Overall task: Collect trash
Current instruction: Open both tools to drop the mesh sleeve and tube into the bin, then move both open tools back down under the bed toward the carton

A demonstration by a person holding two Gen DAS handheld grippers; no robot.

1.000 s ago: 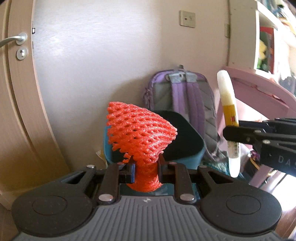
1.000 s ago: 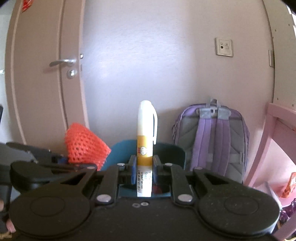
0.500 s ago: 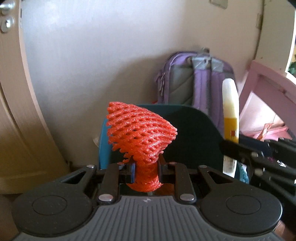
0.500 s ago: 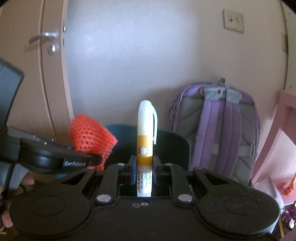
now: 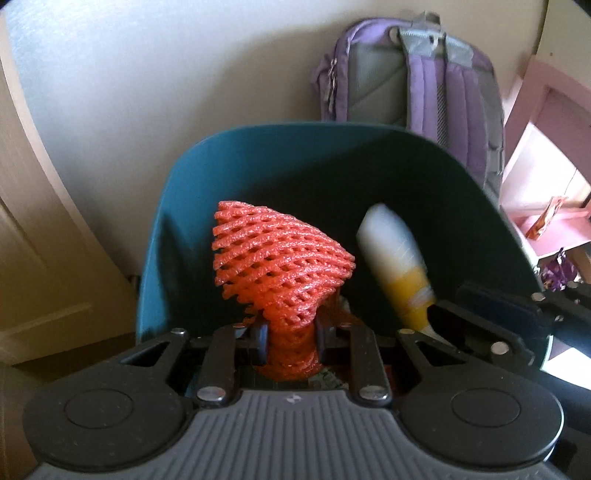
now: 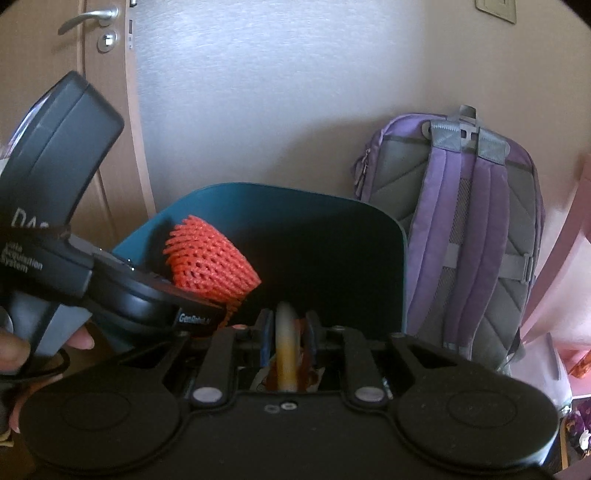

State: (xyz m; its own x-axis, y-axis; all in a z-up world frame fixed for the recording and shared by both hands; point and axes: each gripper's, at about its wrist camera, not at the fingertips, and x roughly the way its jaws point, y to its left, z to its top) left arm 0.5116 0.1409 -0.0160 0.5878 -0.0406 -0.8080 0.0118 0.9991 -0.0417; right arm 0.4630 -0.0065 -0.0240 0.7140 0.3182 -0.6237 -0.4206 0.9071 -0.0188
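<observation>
A dark teal trash bin (image 5: 192, 206) stands open against the wall, also in the right wrist view (image 6: 221, 199). My left gripper (image 5: 290, 334) is shut on a red foam fruit net (image 5: 277, 266) and holds it over the bin's mouth; the net also shows in the right wrist view (image 6: 208, 262). My right gripper (image 6: 286, 332) has its jaws slightly apart with a white and yellow pen (image 6: 285, 343) blurred between them, tilted down into the bin. The pen shows blurred in the left wrist view (image 5: 397, 266), beside the net.
A purple and grey backpack (image 6: 472, 229) leans on the wall right of the bin. A door with a handle (image 6: 88, 22) is at the left. Pink furniture (image 5: 546, 177) stands at the right. Trash lies at the bin's bottom.
Both grippers have moved forward and down over the bin. The pen was upright and sharp in the right gripper; now it is blurred, tilted and lower, and the jaws look slightly wider.
</observation>
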